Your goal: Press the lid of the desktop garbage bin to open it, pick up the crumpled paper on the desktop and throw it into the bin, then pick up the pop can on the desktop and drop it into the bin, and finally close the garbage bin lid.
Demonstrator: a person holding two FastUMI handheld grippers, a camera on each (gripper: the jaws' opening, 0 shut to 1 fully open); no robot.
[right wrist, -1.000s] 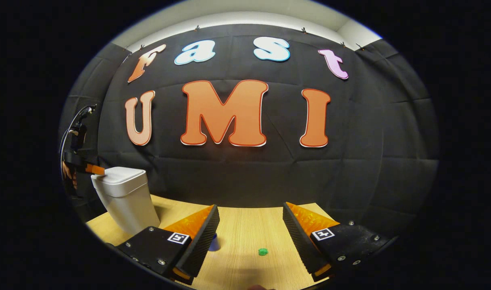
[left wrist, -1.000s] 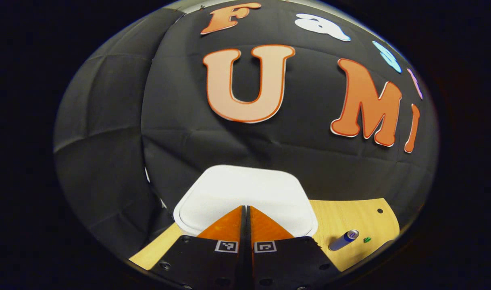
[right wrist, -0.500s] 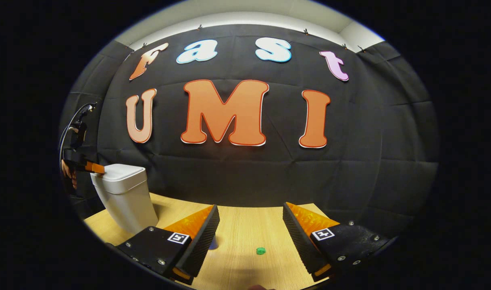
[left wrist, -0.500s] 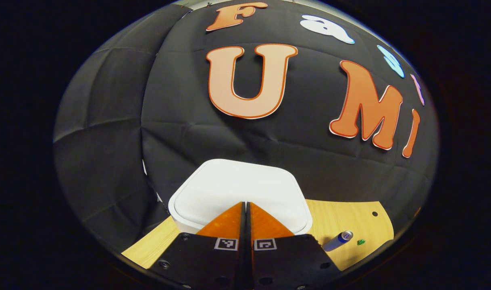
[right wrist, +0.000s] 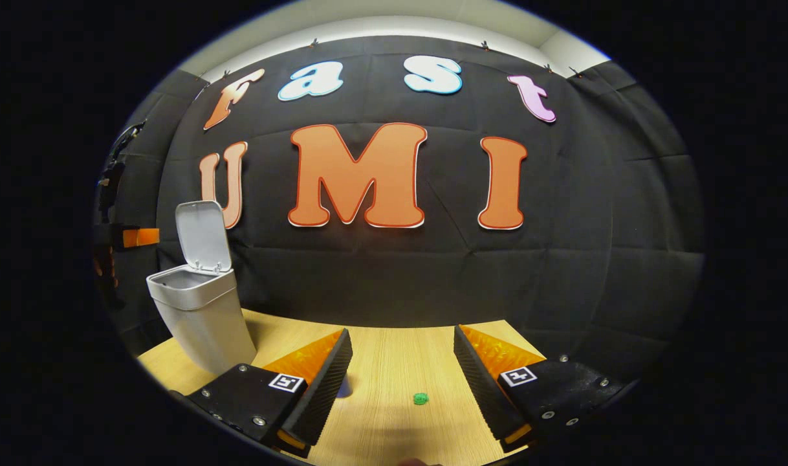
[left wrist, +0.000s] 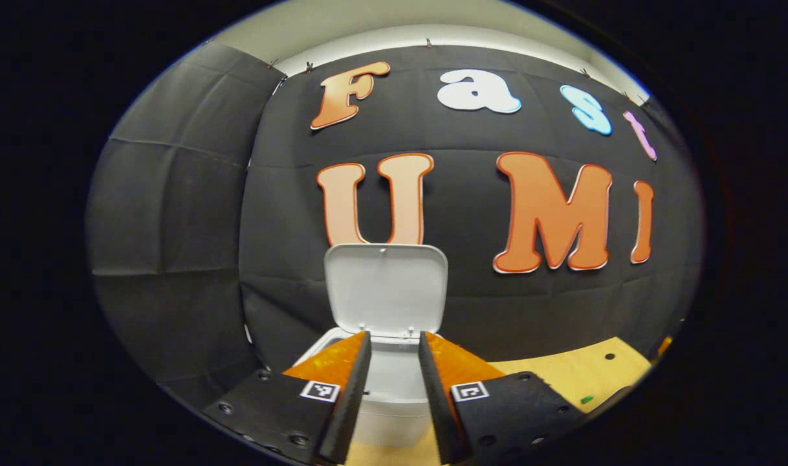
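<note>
Lid (left wrist: 386, 288) of the white plastic desktop bin (right wrist: 200, 310) is standing upright, open. I am holding my left tool (left wrist: 394, 388) slightly parted before it, empty; right tool (right wrist: 400, 382) is gaping wide over the pale wooden worktop (right wrist: 394, 362), near a small green crumpled paper (right wrist: 420, 399).

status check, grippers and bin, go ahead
Left gripper open, empty, facing the bin. Right gripper open, empty, over the table. Lid up. Green paper ahead of the right gripper, path clear.
</note>
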